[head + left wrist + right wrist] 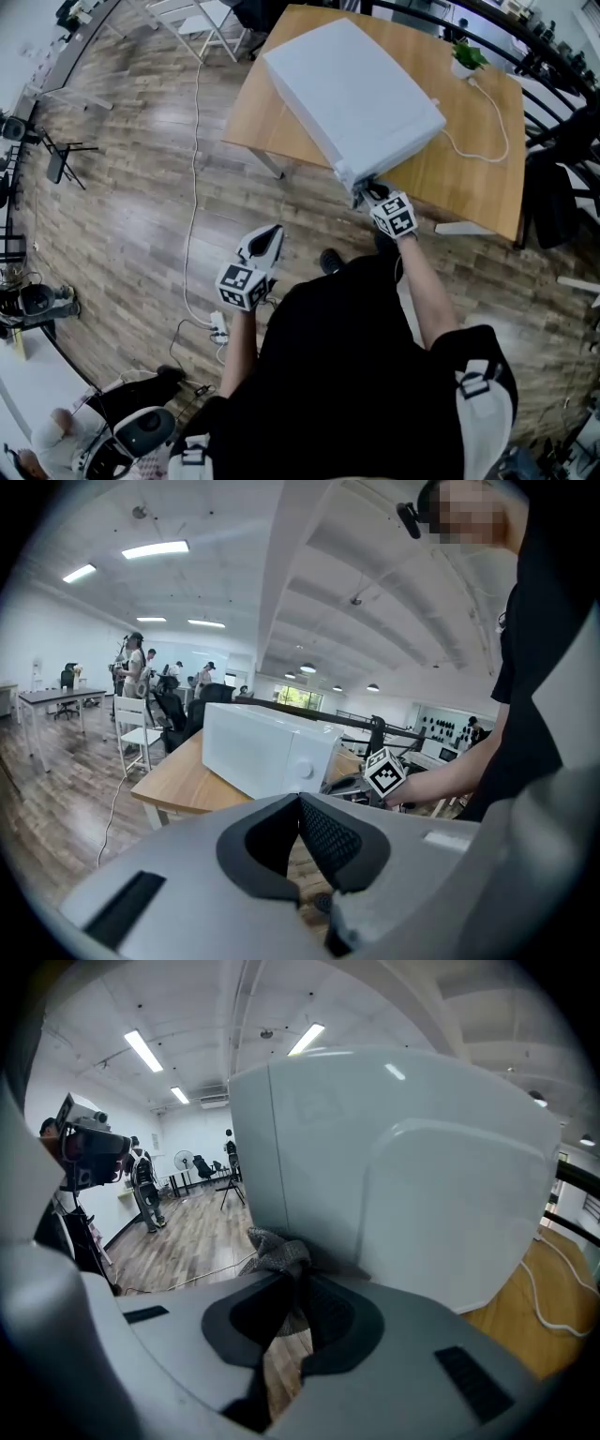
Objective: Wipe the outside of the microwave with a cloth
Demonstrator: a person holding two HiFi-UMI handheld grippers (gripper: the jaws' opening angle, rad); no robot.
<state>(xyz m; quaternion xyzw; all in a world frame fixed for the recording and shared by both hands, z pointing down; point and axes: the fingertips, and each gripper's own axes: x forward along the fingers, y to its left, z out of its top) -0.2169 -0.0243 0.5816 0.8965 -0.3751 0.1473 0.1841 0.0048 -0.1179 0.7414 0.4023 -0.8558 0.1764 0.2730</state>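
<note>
Right claw (pixel 375 193), clamped on cloth (pixel 277 1252), touches microwave (pixel 352 94) at its near corner, long axis running away ahead-left; left claw (pixel 268 240) closed, empty, well apart.

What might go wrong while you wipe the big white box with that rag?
The right tool pinches only a small wad of the cloth, so it may slip out. The microwave sits close to the table edge; a hard push might shift it. A cable lies on the floor close by, a possible trip.
</note>
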